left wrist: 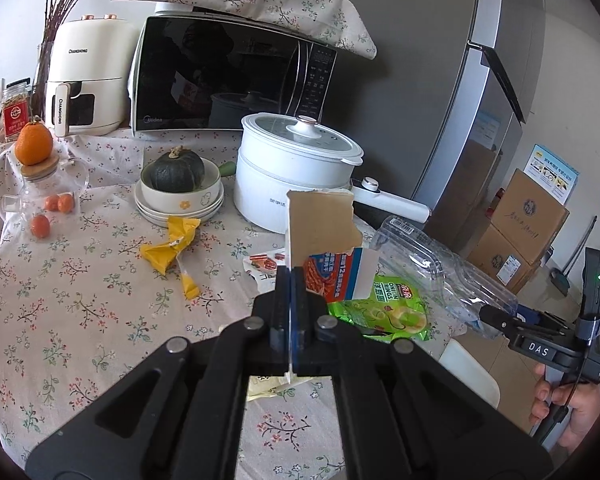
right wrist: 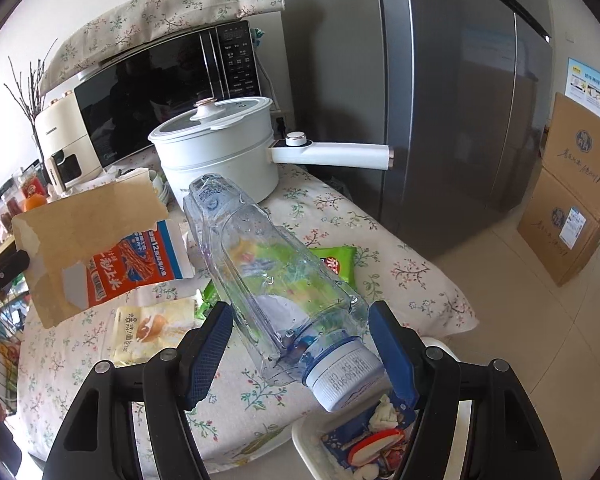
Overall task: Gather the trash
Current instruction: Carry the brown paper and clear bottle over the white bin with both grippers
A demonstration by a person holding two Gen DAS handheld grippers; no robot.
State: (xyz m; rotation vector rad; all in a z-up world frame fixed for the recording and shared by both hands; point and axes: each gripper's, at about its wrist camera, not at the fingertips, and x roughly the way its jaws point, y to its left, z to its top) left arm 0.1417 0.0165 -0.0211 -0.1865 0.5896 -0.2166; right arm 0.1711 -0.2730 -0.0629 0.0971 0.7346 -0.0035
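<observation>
Risk first: big clear plastic bottle (right wrist: 276, 276) lying loosely between the spread, released fingers of the right gripper (right wrist: 300, 354), capped end out over the table edge above a white bin (right wrist: 304, 440) just below; could roll or drop wide. Torn cardboard box piece (left wrist: 320, 224) pinched upright in the clenched left gripper (left wrist: 291, 312), likely to slip, being thin. Crumpled, empty-looking. Ahead of the left fingers: green snack bag (left wrist: 384, 308), yellow wrapper (left wrist: 172, 248).

Torn cardboard box piece (left wrist: 320, 224), brown inside, printed orange and blue outside, standing upright above the table. Crushed clear plastic bottle (right wrist: 276, 280), white-capped, tilting cap-down over a white bin (right wrist: 312, 440) holding wrappers.
</observation>
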